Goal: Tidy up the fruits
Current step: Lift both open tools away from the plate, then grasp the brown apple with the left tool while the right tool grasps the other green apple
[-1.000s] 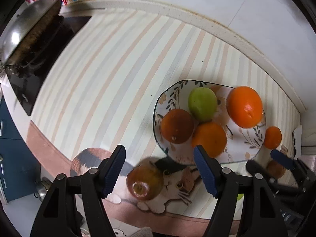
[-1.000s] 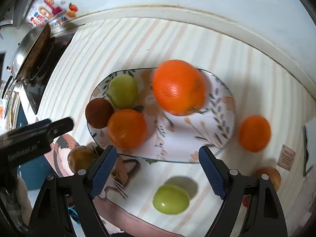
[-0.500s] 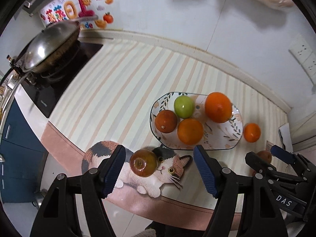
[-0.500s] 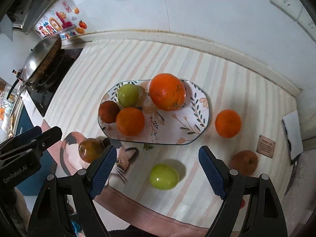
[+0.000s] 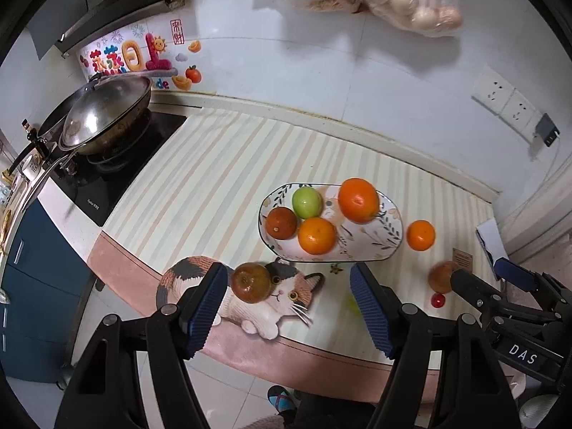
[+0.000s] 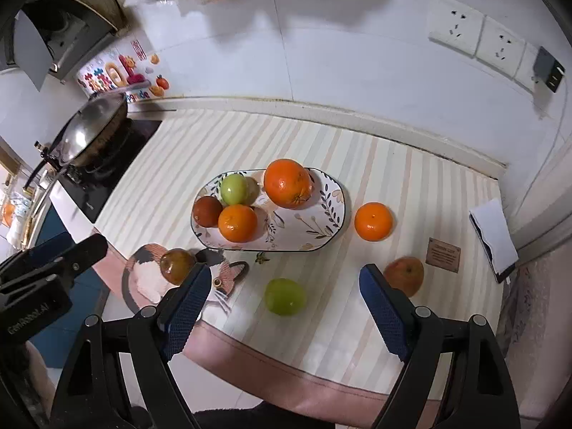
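Both tools, left tool and right tool, have pulled back high with jaws apart and empty, so you have four fruits on the plate and four loose on the worktop to collect.

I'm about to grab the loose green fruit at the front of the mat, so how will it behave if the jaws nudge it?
The green fruit looks round and glossy, so it would probably roll on the flat striped mat and may slip between the jaws. It lies near the front edge, so a push toward you risks it rolling off. The right gripper is open.
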A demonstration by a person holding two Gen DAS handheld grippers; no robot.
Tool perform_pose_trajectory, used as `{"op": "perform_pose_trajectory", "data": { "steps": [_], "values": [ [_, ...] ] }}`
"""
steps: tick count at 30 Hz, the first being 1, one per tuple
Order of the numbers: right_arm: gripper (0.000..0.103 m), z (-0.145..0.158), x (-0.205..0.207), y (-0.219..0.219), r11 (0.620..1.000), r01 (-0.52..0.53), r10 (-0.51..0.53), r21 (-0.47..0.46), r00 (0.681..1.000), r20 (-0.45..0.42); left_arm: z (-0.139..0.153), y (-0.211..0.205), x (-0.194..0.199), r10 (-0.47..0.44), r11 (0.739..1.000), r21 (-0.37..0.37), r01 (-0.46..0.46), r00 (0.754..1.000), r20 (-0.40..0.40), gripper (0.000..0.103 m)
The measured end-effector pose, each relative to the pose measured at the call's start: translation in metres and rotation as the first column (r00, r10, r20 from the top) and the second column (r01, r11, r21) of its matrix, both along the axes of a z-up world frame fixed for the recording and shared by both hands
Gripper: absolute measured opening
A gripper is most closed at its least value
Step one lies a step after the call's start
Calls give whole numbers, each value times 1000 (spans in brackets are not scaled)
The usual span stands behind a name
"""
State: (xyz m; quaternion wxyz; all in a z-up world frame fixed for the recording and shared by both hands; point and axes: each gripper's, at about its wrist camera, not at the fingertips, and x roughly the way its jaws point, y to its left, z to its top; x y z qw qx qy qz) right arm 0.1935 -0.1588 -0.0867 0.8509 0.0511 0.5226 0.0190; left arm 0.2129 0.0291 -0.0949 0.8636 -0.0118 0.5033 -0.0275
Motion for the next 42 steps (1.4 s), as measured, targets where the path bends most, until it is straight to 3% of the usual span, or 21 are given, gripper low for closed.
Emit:
{"op": "perform_pose_trajectory", "data": {
  "steps": [6, 11, 14, 17, 22, 26, 30, 36, 40, 41, 42],
  "values": [
    [87, 11, -17, -6, 1000, 16, -17, 20, 1000, 18, 5, -3, -13, -12, 1000, -6, 12, 1000, 13, 70],
    [87, -3, -18, -9, 998, 30, -29, 49, 999, -15, -5, 2, -11, 3, 1000, -9, -4, 1000, -12, 70],
    [87, -20, -10, -8, 998, 32, -29, 62, 999, -46, -19, 10, -4, 21, 1000, 6, -21, 998, -52, 71],
    [87, -44, 2, -7, 996, 34, -27, 80, 995, -94, -38, 20, 6, 34, 999, 35, -31, 995, -95, 80],
    [87, -109, 31, -5, 996, 40, -20, 85, 975, -221, -75, 39, 22, 81, 994, 89, -68, 985, -155, 84],
    [87, -161, 48, -3, 992, 50, -11, 117, 950, -313, -115, 56, 40, 99, 993, 80, -81, 962, -253, 84],
    [87, -193, 60, 0, 991, 53, -4, 123, 929, -371, -149, 61, 59, 105, 993, 85, -81, 936, -336, 84],
    [87, -218, 76, 8, 992, 28, 24, 120, 909, -415, -191, 56, 90, 87, 996, 54, -70, 890, -448, 84],
    [87, -233, 83, 11, 990, 33, 32, 135, 890, -455, -224, 53, 105, 76, 997, 17, -79, 837, -541, 84],
    [87, -237, 84, 12, 990, 35, 34, 138, 884, -467, -230, 54, 106, 82, 996, 23, -84, 834, -546, 83],
    [87, -240, 85, 13, 990, 35, 35, 138, 880, -475, -235, 53, 107, 86, 996, 28, -84, 835, -544, 72]
  ]
}}
